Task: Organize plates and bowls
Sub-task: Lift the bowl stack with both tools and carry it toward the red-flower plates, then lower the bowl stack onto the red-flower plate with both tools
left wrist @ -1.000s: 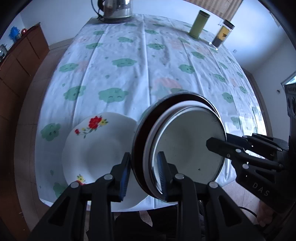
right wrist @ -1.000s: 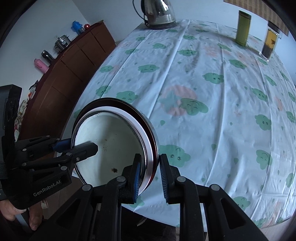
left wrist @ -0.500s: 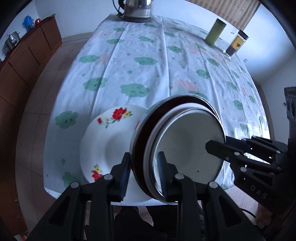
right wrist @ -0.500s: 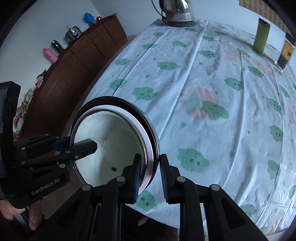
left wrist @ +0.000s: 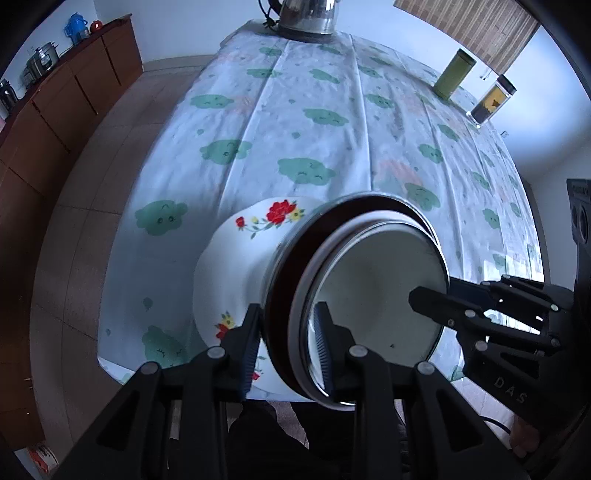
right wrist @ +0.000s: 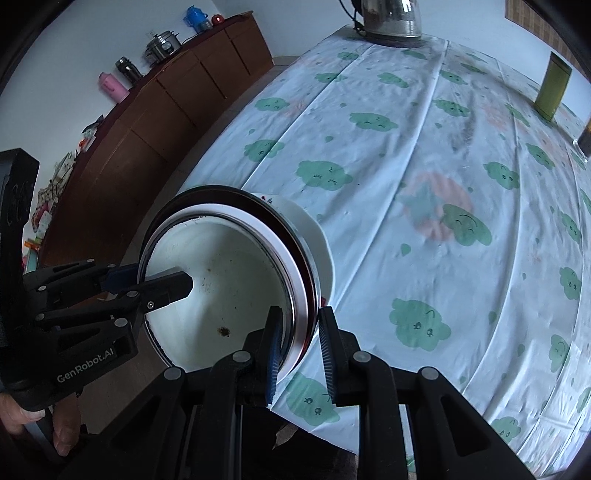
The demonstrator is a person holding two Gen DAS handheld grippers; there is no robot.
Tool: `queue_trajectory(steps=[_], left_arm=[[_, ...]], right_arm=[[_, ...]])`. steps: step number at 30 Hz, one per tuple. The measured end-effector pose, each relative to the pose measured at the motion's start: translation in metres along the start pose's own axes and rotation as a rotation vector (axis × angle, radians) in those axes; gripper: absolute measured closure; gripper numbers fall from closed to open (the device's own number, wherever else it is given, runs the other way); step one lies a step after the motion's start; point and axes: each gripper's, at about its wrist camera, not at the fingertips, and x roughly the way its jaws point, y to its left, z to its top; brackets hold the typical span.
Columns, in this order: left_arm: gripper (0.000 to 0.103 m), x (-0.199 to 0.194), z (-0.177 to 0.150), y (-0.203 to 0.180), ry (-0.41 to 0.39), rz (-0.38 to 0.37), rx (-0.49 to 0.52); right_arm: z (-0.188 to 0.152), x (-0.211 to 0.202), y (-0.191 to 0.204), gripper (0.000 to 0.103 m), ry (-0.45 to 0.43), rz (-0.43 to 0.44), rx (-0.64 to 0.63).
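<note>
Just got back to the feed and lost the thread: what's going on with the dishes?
A person is carrying a stack of nested bowls with both tongs. The left tongs are clamped on one side of the rim and the right tongs on the opposite side. The stack is in the air, tipped, near the table's front edge, next to and partly over a white floral plate that lies on the cloud-print tablecloth. Nothing is set down yet.

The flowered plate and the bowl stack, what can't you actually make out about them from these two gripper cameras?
- Flowered plate: left wrist view, its right part hidden behind the bowl stack; right wrist view shows only a sliver.
- How many bowls are nested: only rims show.
- Stack underside, and whether it touches the plate: hidden by the stack itself.
- Kettle: top cut off by both frames.
</note>
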Motion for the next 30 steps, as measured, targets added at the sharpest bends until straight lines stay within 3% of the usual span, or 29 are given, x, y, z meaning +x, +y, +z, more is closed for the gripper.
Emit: queue_trajectory(steps=[30], left_arm=[[0.077,0.025,-0.001,0.017,0.08,0.021,-0.043]], right_arm=[[0.003,0.025,0.006,0.081,0.068,0.021,-0.008]])
